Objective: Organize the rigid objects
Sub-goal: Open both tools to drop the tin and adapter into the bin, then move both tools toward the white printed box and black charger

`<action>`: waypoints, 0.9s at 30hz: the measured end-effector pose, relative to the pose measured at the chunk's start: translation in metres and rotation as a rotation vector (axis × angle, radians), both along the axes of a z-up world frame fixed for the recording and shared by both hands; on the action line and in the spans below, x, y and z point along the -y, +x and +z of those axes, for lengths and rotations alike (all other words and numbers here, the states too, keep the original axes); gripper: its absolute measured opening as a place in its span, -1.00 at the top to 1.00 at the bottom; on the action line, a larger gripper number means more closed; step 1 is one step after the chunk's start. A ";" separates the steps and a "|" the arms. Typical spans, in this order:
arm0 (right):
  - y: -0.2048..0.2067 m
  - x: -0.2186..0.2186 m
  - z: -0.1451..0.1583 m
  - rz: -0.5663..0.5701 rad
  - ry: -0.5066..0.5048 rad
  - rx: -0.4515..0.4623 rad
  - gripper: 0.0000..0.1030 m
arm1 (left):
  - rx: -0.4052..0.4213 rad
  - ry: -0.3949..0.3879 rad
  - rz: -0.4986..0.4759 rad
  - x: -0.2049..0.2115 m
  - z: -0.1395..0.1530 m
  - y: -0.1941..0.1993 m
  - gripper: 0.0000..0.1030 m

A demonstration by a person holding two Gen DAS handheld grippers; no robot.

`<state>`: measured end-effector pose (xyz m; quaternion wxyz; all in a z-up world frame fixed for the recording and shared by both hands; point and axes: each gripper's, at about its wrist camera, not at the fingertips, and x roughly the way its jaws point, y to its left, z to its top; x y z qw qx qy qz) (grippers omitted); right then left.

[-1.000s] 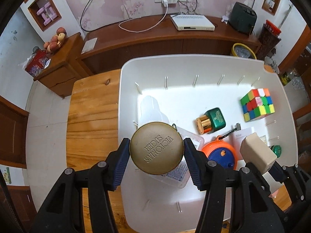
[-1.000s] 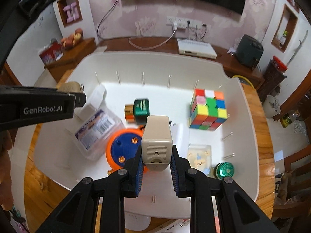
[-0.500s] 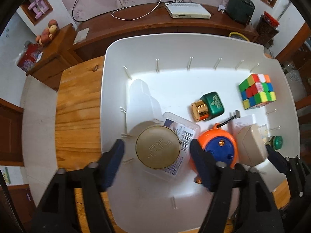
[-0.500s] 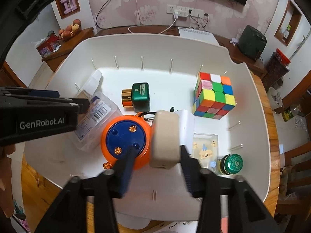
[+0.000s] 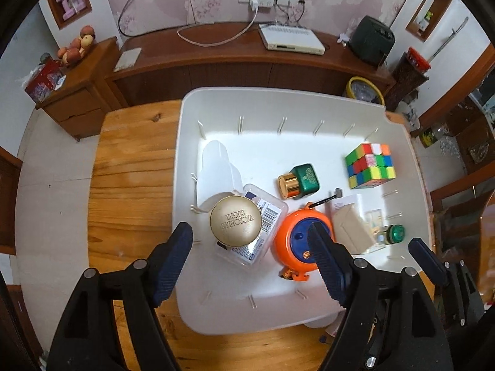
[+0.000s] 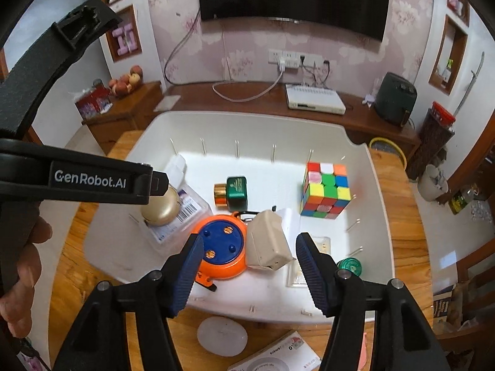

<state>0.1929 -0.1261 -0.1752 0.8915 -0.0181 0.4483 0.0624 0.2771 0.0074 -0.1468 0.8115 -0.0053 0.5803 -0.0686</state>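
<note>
In the white tray (image 5: 185,130) a round gold jar (image 5: 235,221) rests on a clear labelled box (image 5: 269,216). My left gripper (image 5: 247,228) hangs open above the jar, and its pads stand clear of it. A beige box (image 6: 267,241) lies in the tray against an orange and blue reel (image 6: 219,244). My right gripper (image 6: 250,240) is above the beige box with its jaws opening; neither pad touches it. The left gripper's arm (image 6: 92,182) crosses the left of the right wrist view, partly hiding the gold jar (image 6: 161,208).
The tray also holds a colour cube (image 5: 369,165), a green bottle with a gold cap (image 5: 298,181) and a small green jar (image 5: 396,233). A white disc (image 6: 222,335) and a printed box (image 6: 278,355) lie on the wooden table (image 5: 133,170) before the tray.
Both grippers opened: the left let go of the gold jar, the right let go of the beige box, which now lies tilted in the tray. Both have lifted away.
</note>
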 end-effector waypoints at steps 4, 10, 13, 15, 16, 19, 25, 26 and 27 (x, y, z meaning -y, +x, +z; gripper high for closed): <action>-0.015 0.002 0.017 -0.003 0.015 0.064 -0.23 | 0.045 -0.021 0.008 -0.003 0.021 -0.012 -0.54; -0.040 0.009 0.040 -0.007 0.040 0.114 -0.24 | 0.123 -0.029 0.001 0.000 0.055 -0.038 -0.54; -0.054 0.015 0.050 -0.014 0.056 0.138 -0.25 | 0.170 -0.028 -0.007 0.003 0.072 -0.053 -0.54; -0.063 0.020 0.057 -0.023 0.066 0.154 -0.25 | 0.197 -0.029 -0.012 0.004 0.083 -0.062 -0.54; -0.066 0.023 0.060 -0.027 0.070 0.158 -0.25 | 0.204 -0.033 -0.015 0.004 0.086 -0.066 -0.54; -0.079 0.031 0.068 -0.041 0.082 0.177 -0.25 | 0.225 -0.047 -0.023 0.007 0.097 -0.078 -0.54; -0.099 0.046 0.081 -0.065 0.094 0.209 -0.25 | 0.266 -0.064 -0.049 0.018 0.114 -0.099 -0.54; -0.102 0.049 0.082 -0.071 0.098 0.214 -0.25 | 0.270 -0.067 -0.056 0.020 0.116 -0.101 -0.54; -0.106 0.053 0.085 -0.078 0.104 0.220 -0.26 | 0.276 -0.067 -0.062 0.024 0.118 -0.105 -0.54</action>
